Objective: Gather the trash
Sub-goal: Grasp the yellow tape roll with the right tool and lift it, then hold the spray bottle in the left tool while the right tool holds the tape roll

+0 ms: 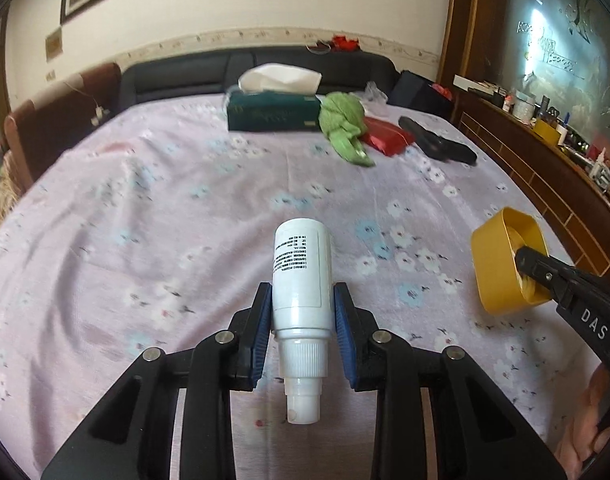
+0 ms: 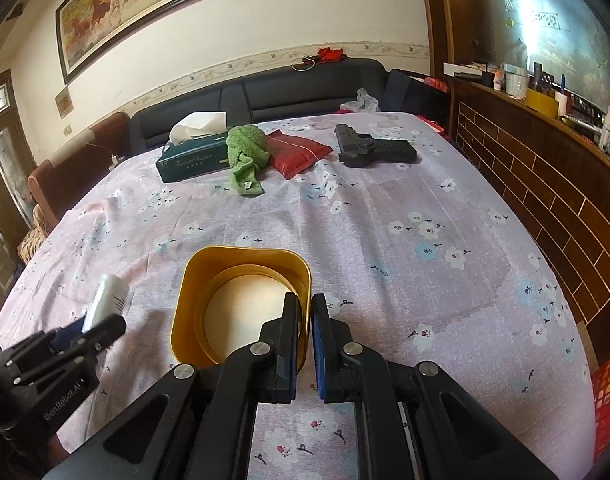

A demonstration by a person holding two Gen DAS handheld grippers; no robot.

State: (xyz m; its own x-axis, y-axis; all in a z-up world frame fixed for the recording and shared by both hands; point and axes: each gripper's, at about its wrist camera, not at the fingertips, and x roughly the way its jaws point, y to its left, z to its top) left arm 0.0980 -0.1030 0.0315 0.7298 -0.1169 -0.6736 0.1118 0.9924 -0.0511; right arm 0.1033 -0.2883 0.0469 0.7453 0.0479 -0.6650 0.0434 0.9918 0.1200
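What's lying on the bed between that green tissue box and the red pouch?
A crumpled green cloth lies between the tissue box and the red pouch, seeming to touch both; the right wrist view shows it best.

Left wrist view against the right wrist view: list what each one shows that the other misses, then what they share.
Only the left wrist view shows the white spray bottle's printed label and nozzle, clamped between the left gripper's blue pads.

Only the right wrist view shows the inside of the yellow container, with the right gripper shut on its near wall.

Both show the tissue box, green cloth, red pouch, black toy gun and the floral bedsheet.
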